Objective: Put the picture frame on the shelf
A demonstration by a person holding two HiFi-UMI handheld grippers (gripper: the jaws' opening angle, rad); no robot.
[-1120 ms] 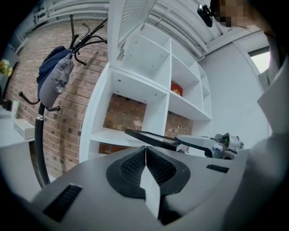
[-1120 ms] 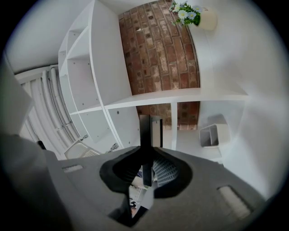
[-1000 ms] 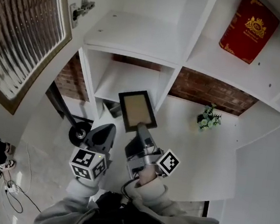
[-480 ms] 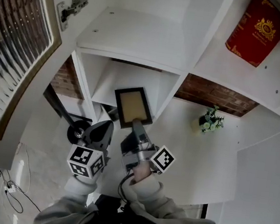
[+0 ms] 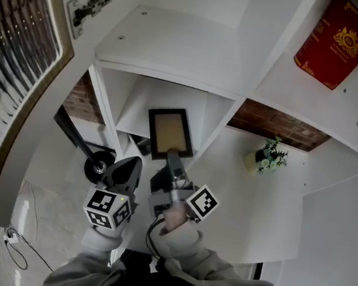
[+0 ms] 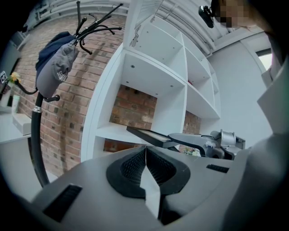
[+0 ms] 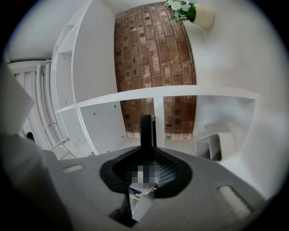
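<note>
The picture frame (image 5: 170, 133), black-rimmed with a tan middle, hangs in the air in front of the lower left compartment of the white shelf unit (image 5: 173, 46). My right gripper (image 5: 172, 159) is shut on its near edge. In the right gripper view the frame (image 7: 146, 130) stands edge-on between the jaws of that gripper (image 7: 146, 155). My left gripper (image 5: 130, 167) sits just to the left of it, shut with nothing in it. The left gripper view shows its jaws (image 6: 145, 155) pressed together, with the frame (image 6: 149, 134) and the right gripper (image 6: 205, 142) beyond.
A small potted plant (image 5: 268, 154) stands on the white counter to the right. A red book (image 5: 339, 37) leans on an upper shelf. A coat stand (image 6: 40, 135) with a cap (image 6: 56, 67) stands left of the shelves. A cabinet door with a woven panel (image 5: 13, 50) hangs open at left.
The right gripper has carried the frame a little forward and left, closer to the lower left compartment. The left gripper stays beside it, still shut.
</note>
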